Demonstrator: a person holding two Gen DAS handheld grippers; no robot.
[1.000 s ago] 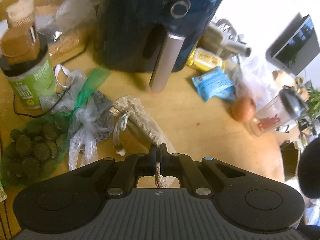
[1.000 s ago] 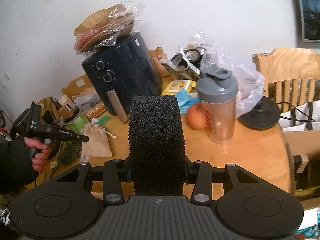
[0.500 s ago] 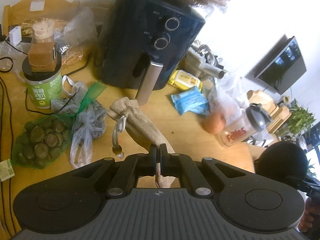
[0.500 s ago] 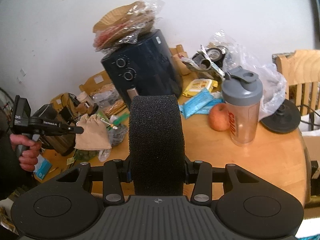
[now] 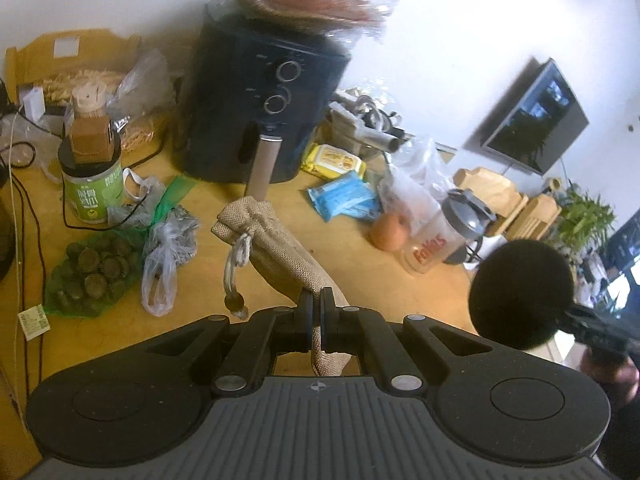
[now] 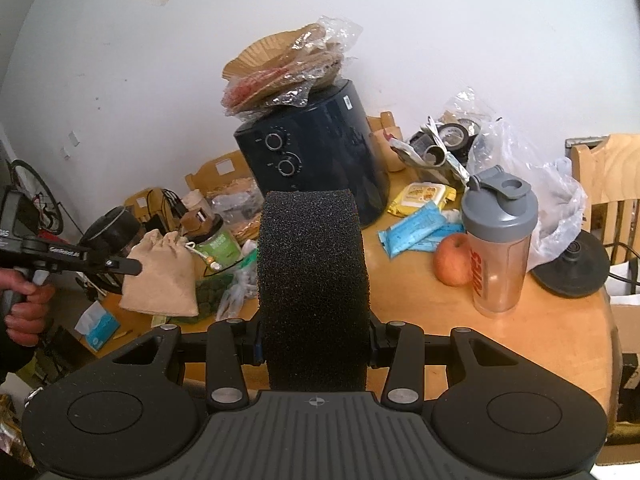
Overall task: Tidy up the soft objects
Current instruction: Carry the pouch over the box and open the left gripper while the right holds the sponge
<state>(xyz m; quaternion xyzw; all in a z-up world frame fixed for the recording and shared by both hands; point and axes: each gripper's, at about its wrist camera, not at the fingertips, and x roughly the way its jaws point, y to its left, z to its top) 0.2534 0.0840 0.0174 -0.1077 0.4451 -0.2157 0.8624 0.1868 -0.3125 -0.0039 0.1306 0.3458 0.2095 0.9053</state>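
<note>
My left gripper (image 5: 316, 300) is shut on a tan burlap drawstring pouch (image 5: 276, 248) and holds it in the air above the wooden table (image 5: 248, 276). In the right wrist view the pouch (image 6: 160, 276) hangs from the left gripper (image 6: 132, 266) at the left. My right gripper (image 6: 314, 348) is shut on a black foam sponge (image 6: 312, 280), held upright above the table's near edge. The sponge also shows in the left wrist view (image 5: 520, 292) at the right.
A dark air fryer (image 6: 316, 156) with a bag of paper liners (image 6: 284, 68) on top stands at the back. A shaker bottle (image 6: 500, 240), an apple (image 6: 452, 260), blue packets (image 6: 416, 228), a green jar (image 5: 92, 192), a green net bag (image 5: 92, 272) and plastic bags crowd the table.
My left gripper has lifted the pouch higher off the table and drawn back. The right gripper with the sponge has come into the left wrist view.
</note>
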